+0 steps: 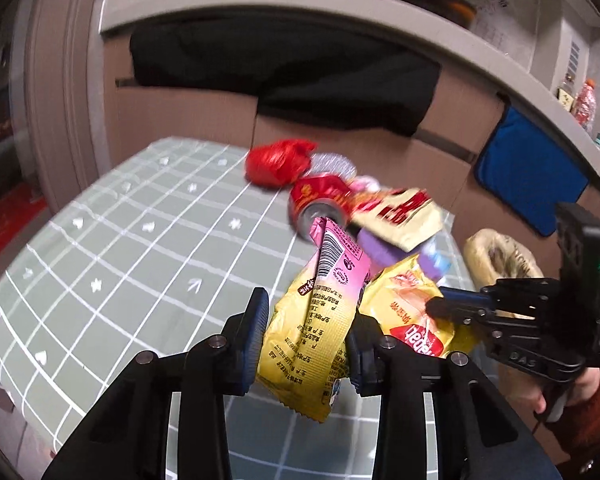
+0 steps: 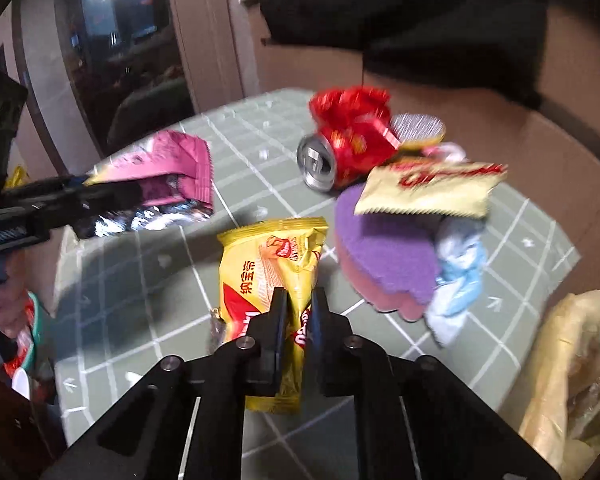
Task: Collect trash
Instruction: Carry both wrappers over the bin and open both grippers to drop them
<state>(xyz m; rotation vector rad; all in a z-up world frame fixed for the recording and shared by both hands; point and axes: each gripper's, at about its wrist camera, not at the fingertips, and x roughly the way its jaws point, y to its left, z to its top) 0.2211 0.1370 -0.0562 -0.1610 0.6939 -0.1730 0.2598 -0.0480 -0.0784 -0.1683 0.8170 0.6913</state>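
Note:
My left gripper (image 1: 306, 336) is shut on a pink and yellow snack wrapper (image 1: 320, 320) and holds it above the green checked tablecloth (image 1: 120, 248); it also shows in the right wrist view (image 2: 156, 176). My right gripper (image 2: 300, 312) is shut on a yellow wafer packet (image 2: 268, 264), seen in the left wrist view (image 1: 408, 308) too. Farther back lie a crushed red can (image 2: 332, 156), a red foil wrapper (image 2: 352, 108), a gold and red packet (image 2: 428, 192), a purple sponge (image 2: 384, 256) and a crumpled blue-white tissue (image 2: 456, 280).
A bread loaf in a clear bag (image 2: 572, 380) lies at the table's right edge. Cardboard boxes (image 1: 380, 136) with black cloth (image 1: 284, 64) stand behind the table. A blue pad (image 1: 528, 172) hangs at the right. A colourful container (image 2: 24, 340) sits low at the left.

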